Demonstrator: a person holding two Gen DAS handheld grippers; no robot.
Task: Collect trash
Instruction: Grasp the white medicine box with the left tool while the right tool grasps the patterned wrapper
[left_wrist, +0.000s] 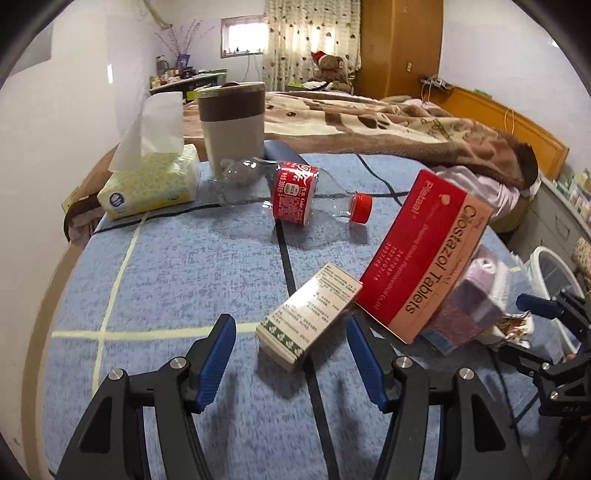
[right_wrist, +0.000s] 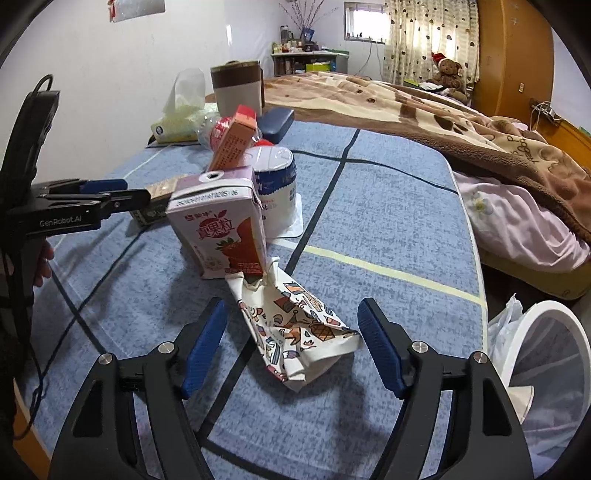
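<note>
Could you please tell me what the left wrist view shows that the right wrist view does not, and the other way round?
Only the left wrist view shows the open left gripper from behind, framing the green-and-white box, and the clear bottle's red cap.

Only the right wrist view shows the open right gripper around the crumpled patterned wrapper, and the white cup.

Both show the red Cilostazol box, pink milk carton, tissue pack and white bin.
</note>
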